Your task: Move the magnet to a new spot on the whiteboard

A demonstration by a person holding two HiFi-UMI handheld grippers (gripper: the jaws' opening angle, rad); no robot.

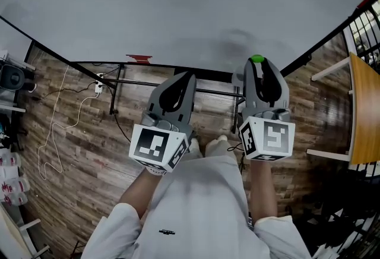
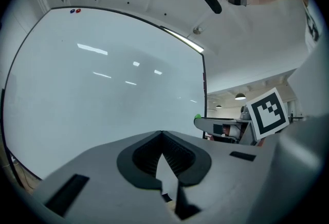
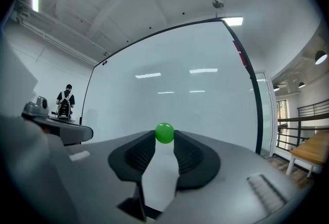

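The whiteboard [image 1: 178, 2] fills the top of the head view. A small round green magnet [image 1: 256, 59] sits pinched between the tips of my right gripper [image 1: 257, 63], which is shut on it just in front of the board's lower edge. In the right gripper view the magnet [image 3: 164, 133] shows against the board [image 3: 195, 99]; whether it touches the surface I cannot tell. My left gripper [image 1: 189, 75] hangs beside it to the left, shut with its tips meeting and nothing between them [image 2: 162, 133]. From the left gripper view the magnet [image 2: 198, 116] peeks out at the right.
A red object [image 1: 139, 58] lies at the board's bottom edge. Two small magnets [image 2: 75, 11] sit at the board's top left corner. Below are the stand's black bars [image 1: 172, 87], a power strip [image 1: 99, 84] with cable, and a wooden bench [image 1: 362, 109] at right. A person [image 3: 65, 100] stands far left.
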